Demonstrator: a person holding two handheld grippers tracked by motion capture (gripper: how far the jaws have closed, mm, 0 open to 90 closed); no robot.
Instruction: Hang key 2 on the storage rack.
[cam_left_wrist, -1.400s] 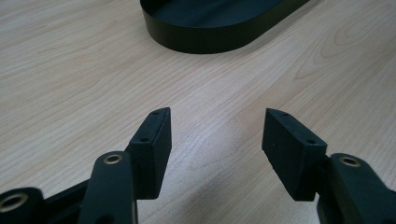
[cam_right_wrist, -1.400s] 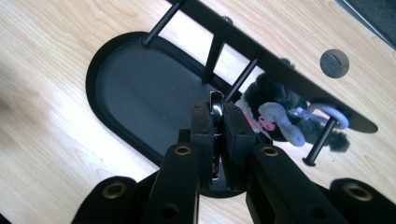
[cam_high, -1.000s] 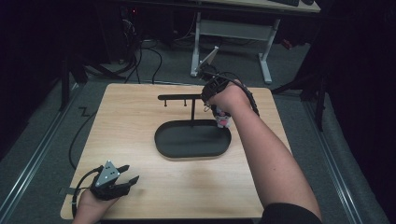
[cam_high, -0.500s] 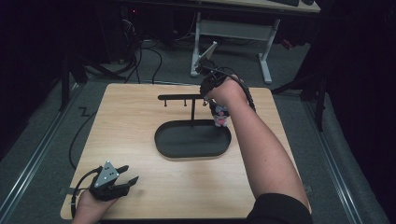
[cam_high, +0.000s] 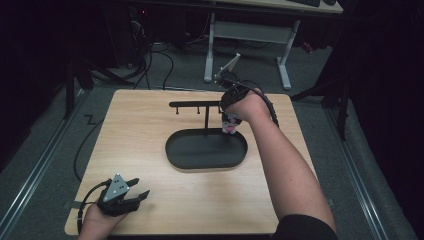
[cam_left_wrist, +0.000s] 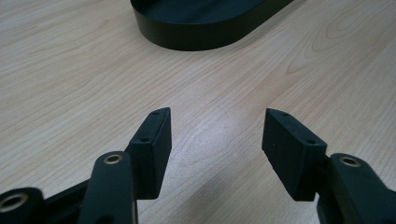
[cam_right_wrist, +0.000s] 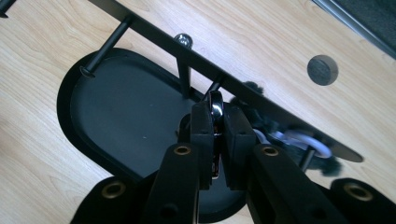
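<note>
A black stand has an oval tray (cam_high: 185, 155) as its base, a post, and a horizontal bar (cam_high: 192, 104) with short pegs. My right gripper (cam_high: 226, 108) is at the bar's right end, shut on a shiny metal ring (cam_right_wrist: 215, 101). A pink and white charm (cam_high: 230, 125) hangs below it over the tray. In the right gripper view the ring sits right under the bar (cam_right_wrist: 154, 35), beside a peg (cam_right_wrist: 184, 77), and the fluffy charm (cam_right_wrist: 299, 140) shows past the bar. My left gripper (cam_high: 138, 191) rests at the table's front left, open and holding nothing (cam_left_wrist: 217, 119).
The tray's rim (cam_left_wrist: 196, 39) lies ahead of the left gripper. The wooden table (cam_high: 135, 140) has a small dark round disc (cam_right_wrist: 322, 70) set in it beyond the bar. A white desk frame (cam_high: 247, 32) and cables stand on the floor behind.
The right hand has shifted slightly at the bar's right end, still shut on the ring. The left gripper has kept still.
</note>
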